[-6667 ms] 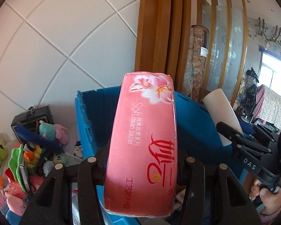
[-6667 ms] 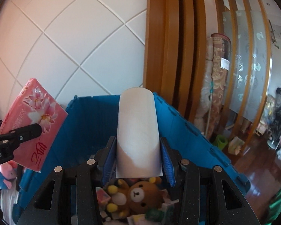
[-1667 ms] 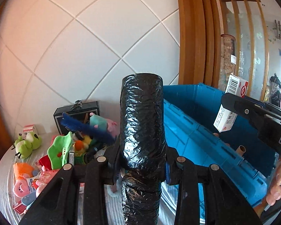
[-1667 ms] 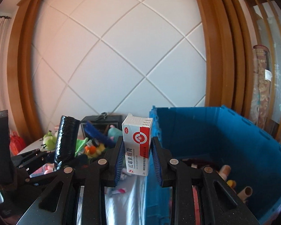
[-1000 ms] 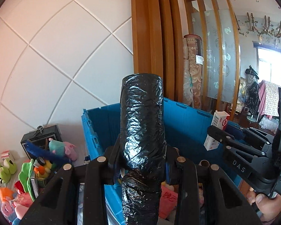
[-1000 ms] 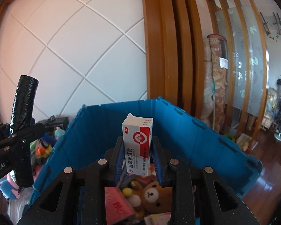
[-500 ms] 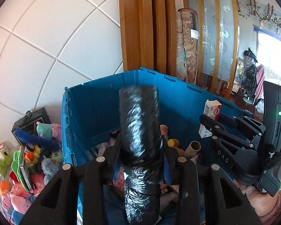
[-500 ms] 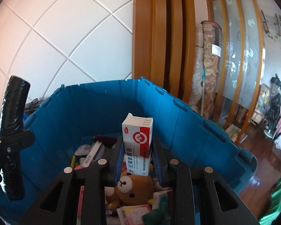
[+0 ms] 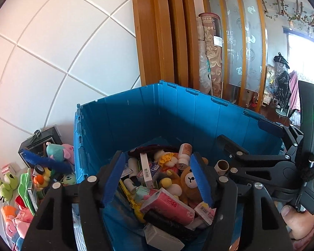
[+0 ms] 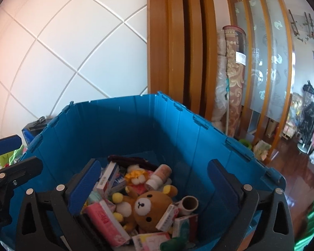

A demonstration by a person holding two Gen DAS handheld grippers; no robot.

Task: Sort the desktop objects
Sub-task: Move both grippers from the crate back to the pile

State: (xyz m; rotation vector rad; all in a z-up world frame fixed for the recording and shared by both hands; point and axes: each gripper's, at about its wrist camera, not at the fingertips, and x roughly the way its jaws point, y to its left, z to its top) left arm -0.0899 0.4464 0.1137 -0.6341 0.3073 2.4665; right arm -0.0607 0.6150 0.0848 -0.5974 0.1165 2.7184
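Both grippers hang over an open blue crate [image 9: 157, 115] [image 10: 136, 125] full of small goods. My left gripper [image 9: 157, 177] is opening, with nothing between its blue pads. A black wrapped roll [image 9: 167, 222] lies below it in the crate, partly under a pink tissue pack [image 9: 167, 206] [image 10: 106, 219]. My right gripper [image 10: 152, 185] is opening very wide and holds nothing. A small white and red box [image 10: 167, 217] leans on a brown bear [image 10: 148, 209] [image 9: 191, 181] beneath it. Each view catches the other gripper at its edge: the right gripper [image 9: 249, 136], the left gripper [image 10: 12, 156].
Plush toys [image 9: 41, 177] and a black case [image 9: 39, 140] crowd the table left of the crate. A cardboard tube [image 10: 189, 205] lies beside the bear. A white tiled wall, wooden posts and rolled carpets [image 9: 209, 52] stand behind. A person's hand [image 9: 293, 215] grips the right handle.
Both grippers have opened. The black roll has left the left jaws and lies in the crate. The white and red box has dropped from the right jaws onto the pile.
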